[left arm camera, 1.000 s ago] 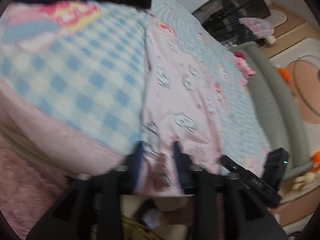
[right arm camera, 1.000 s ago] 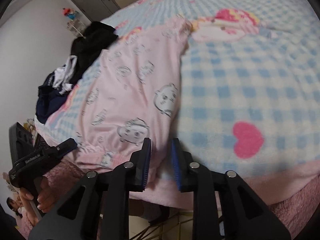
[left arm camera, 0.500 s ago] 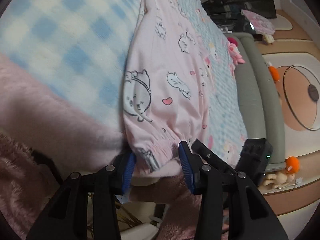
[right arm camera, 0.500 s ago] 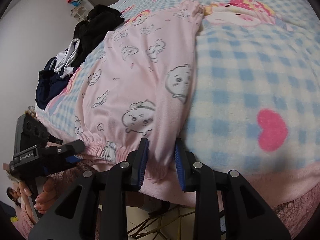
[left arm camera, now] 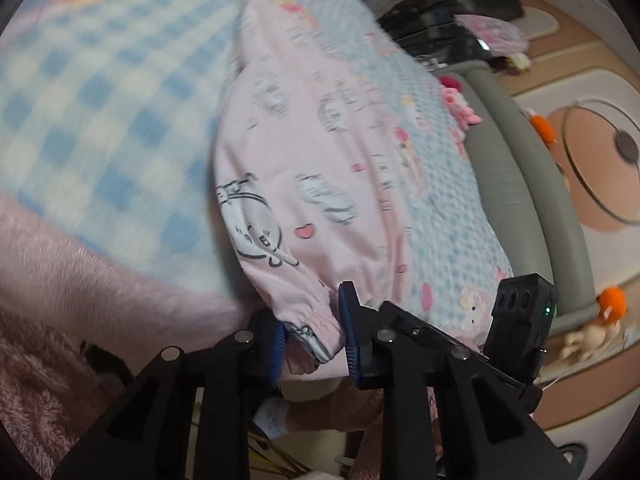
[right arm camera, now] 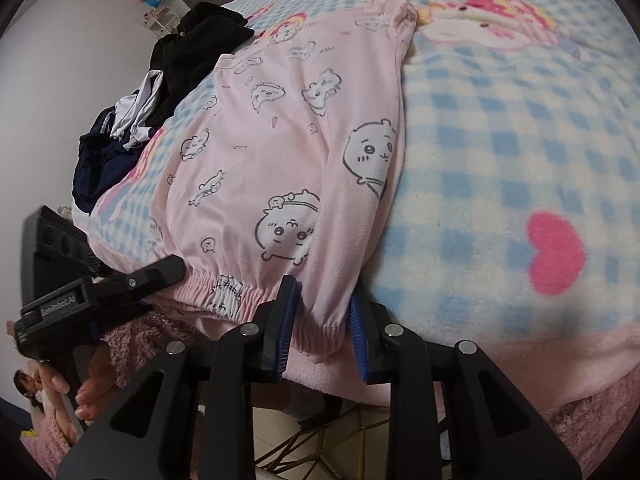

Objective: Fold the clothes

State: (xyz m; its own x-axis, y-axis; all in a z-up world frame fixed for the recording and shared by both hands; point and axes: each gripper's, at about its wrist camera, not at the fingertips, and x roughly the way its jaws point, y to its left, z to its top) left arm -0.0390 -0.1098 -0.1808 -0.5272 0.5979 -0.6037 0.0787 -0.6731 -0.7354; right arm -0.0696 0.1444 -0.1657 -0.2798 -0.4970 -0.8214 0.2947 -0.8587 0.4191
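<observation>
A pink pyjama top (right arm camera: pixel 280 132) printed with cartoon animals lies flat on the blue checked blanket (right arm camera: pixel 500 128), its elastic hem at the near edge of the bed. My right gripper (right arm camera: pixel 322 330) is open, and the near sleeve cuff (right arm camera: pixel 320 332) hangs between its blue pads (right arm camera: pixel 285 320). My left gripper (left arm camera: pixel 312 332) is open too and straddles the gathered hem (left arm camera: pixel 308 316) at the garment's other corner. From the right wrist, the left gripper (right arm camera: pixel 100 292) shows at the hem with a hand (right arm camera: pixel 90 388) holding it. The right gripper (left arm camera: pixel 516 320) appears low on the right in the left wrist view.
A heap of dark clothes (right arm camera: pixel 192 44) and a navy and white garment (right arm camera: pixel 108 148) lie at the far side of the bed. A grey padded bed rail (left arm camera: pixel 512 168), orange toys (left arm camera: pixel 610 300) and a patterned floor mat (left arm camera: pixel 592 152) lie beyond. A pink fleece border (left arm camera: pixel 80 280) edges the blanket.
The left wrist view swung across the bed, and the left gripper settled around the hem. The right gripper's fingers spread wider and moved closer to the sleeve cuff.
</observation>
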